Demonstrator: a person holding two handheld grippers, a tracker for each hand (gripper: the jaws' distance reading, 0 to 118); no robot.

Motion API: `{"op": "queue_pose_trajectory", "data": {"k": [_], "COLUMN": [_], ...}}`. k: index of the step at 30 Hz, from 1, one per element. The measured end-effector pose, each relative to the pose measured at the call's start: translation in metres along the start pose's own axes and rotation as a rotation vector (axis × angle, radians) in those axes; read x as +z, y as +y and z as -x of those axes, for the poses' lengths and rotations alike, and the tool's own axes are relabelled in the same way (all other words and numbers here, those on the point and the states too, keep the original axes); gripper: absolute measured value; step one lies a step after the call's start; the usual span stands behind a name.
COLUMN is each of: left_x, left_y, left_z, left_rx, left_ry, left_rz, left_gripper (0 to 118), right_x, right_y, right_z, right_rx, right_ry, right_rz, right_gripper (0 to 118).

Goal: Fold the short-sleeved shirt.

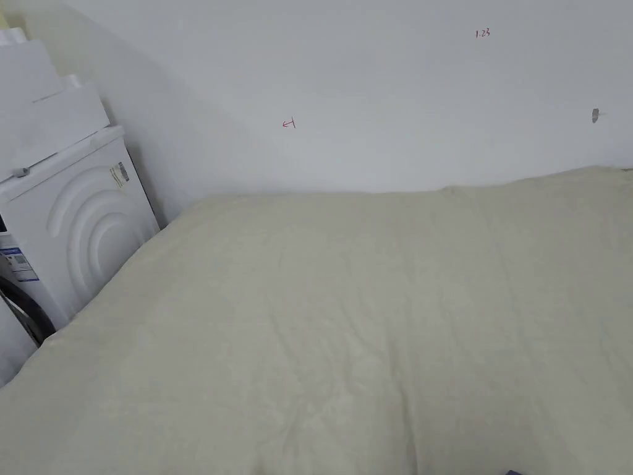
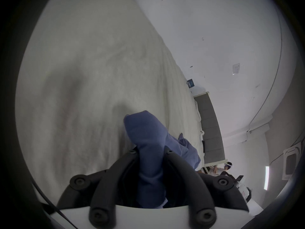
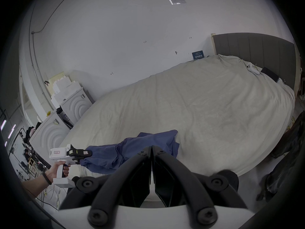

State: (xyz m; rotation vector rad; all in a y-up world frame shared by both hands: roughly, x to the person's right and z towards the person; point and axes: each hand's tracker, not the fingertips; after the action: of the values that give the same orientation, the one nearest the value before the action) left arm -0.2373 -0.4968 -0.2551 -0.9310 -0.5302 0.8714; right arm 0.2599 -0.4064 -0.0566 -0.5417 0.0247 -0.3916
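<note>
Left gripper (image 2: 151,150): jaws clamped on a bunched fold of the blue shirt (image 2: 148,143), lower centre of the left gripper view; cloth runs up between both jaws and pokes out past the tips. Right gripper (image 3: 151,147): jaws pressed together on nothing, lower centre of its own view.

Shirt location: crumpled in a heap at the near edge of the bed (image 3: 206,103), lower centre-left of the right gripper view, resting on the cream cover. One end is lifted in the left gripper, which shows at lower left there. Not yet spread flat.

Handling, my judgement: thin woven fabric, light, fully limp, holds no shape, drapes and folds under its own weight. Not fragile and probably not slippery. A one-point hold leaves it hanging in a rope.

Grasp plan: find a seam, shoulder or hem corner, with the right gripper, opposite the left hold, then pull apart to flatten.
</note>
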Motion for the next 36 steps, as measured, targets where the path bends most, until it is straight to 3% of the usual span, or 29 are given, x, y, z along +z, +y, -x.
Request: {"op": "queue_pose_trajectory", "data": {"k": [3,11,14,17,20,25,29,31,32,34,36], "left_x": [0.028,0.121,0.133,0.117,0.078,-0.025,-0.09,-0.101,-0.098,-0.08,-0.056], "left_y": [0.016,0.077,0.082,0.072,0.056,0.012,-0.014,-0.024,-0.021,-0.014,-0.009], "left_z": [0.006,0.023,-0.009,-0.034,-0.049,-0.08,-0.065,-0.07,-0.07,-0.079,-0.091], "left_rx": [0.074,-0.069,-0.179,-0.254,-0.238,-0.334,-0.41,-0.396,-0.376,-0.303,-0.3], "left_ry": [0.015,0.3,0.408,0.3,0.167,0.139,0.236,0.255,0.244,0.145,0.06], "left_rz": [-0.033,-0.161,-0.158,-0.143,-0.146,0.019,0.159,0.144,0.126,0.073,-0.024], "left_gripper": [18,18,18,18,18,18,18,24,32,59,67], "right_x": [-0.005,-0.019,-0.021,-0.023,-0.024,-0.008,0.008,0.011,0.012,0.013,0.012], "right_y": [-0.001,-0.006,-0.008,-0.009,-0.01,-0.009,-0.008,-0.008,-0.009,-0.009,-0.008], "right_z": [0.001,0.002,0.001,-0.001,-0.002,-0.01,-0.024,-0.033,-0.036,-0.041,-0.042], "right_rx": [0.0,0.006,-0.007,-0.021,-0.027,-0.058,-0.068,-0.114,-0.137,-0.153,-0.153], "right_ry": [0.002,0.031,0.039,0.038,0.038,0.03,-0.024,-0.055,-0.059,-0.054,-0.054], "right_rz": [0.008,0.028,0.027,0.029,0.036,0.011,-0.026,-0.053,-0.06,-0.066,-0.061], "right_gripper": [1,1,1,1,1,1,1,1,1,1,1]}}
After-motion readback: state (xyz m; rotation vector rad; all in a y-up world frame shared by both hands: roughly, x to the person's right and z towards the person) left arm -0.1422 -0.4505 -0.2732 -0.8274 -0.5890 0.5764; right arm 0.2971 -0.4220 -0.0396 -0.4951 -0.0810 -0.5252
